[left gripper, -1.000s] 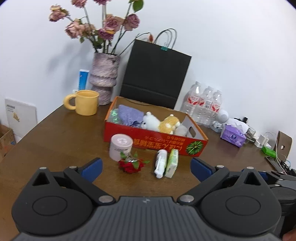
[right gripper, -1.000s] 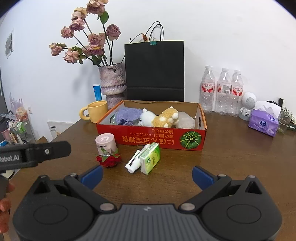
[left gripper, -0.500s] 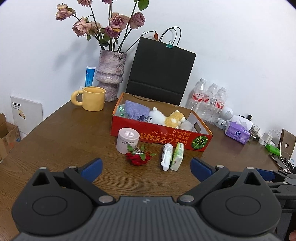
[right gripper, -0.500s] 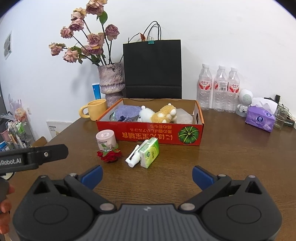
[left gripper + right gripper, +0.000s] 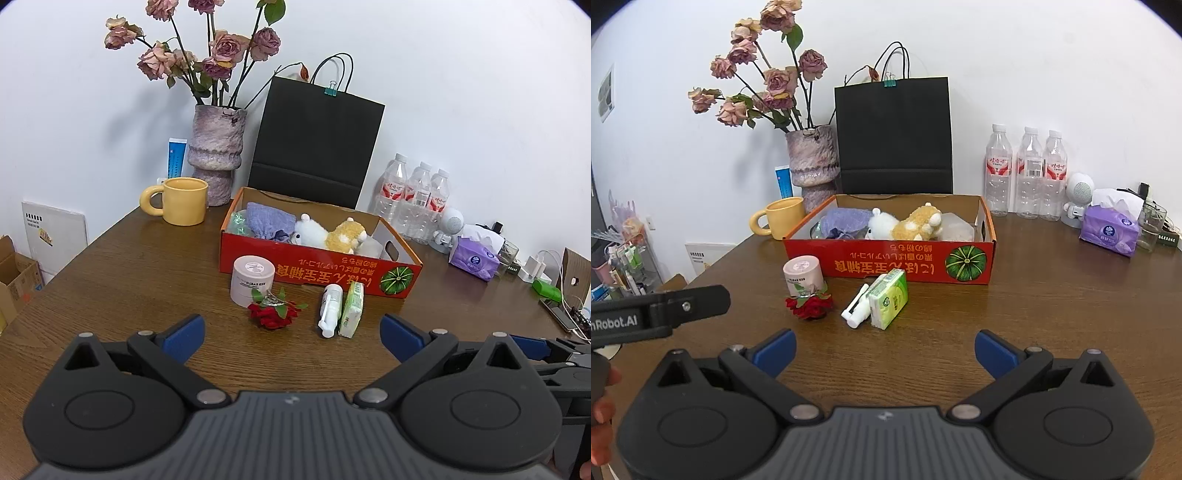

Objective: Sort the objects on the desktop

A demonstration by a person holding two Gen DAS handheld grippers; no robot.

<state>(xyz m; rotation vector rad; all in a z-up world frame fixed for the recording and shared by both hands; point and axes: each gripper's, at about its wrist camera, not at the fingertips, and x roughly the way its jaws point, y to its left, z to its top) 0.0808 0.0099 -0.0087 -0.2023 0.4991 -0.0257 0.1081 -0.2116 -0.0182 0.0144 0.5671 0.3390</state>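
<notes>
A red cardboard box (image 5: 321, 271) (image 5: 886, 264) holds a purple cloth (image 5: 269, 221), a white plush (image 5: 312, 232) and a yellow plush (image 5: 347, 236). In front of it on the table lie a pink jar (image 5: 252, 275) (image 5: 803, 275), a red rose (image 5: 273, 314) (image 5: 809, 305), a white spray bottle (image 5: 330, 310) (image 5: 857, 306) and a green tissue pack (image 5: 351, 308) (image 5: 889, 302). My left gripper (image 5: 291, 332) is open and empty, short of the rose. My right gripper (image 5: 884, 350) is open and empty, short of the tissue pack.
A yellow mug (image 5: 181, 201), a vase of roses (image 5: 218, 166), a black paper bag (image 5: 314, 144), three water bottles (image 5: 1027, 173) and a purple tissue box (image 5: 1110, 230) stand behind and beside the box. Cables and chargers (image 5: 546, 280) lie at the far right.
Both grippers have drawn back and risen a little, so the box and the loose objects look smaller and farther. Both stay open. Nothing on the table has moved.
</notes>
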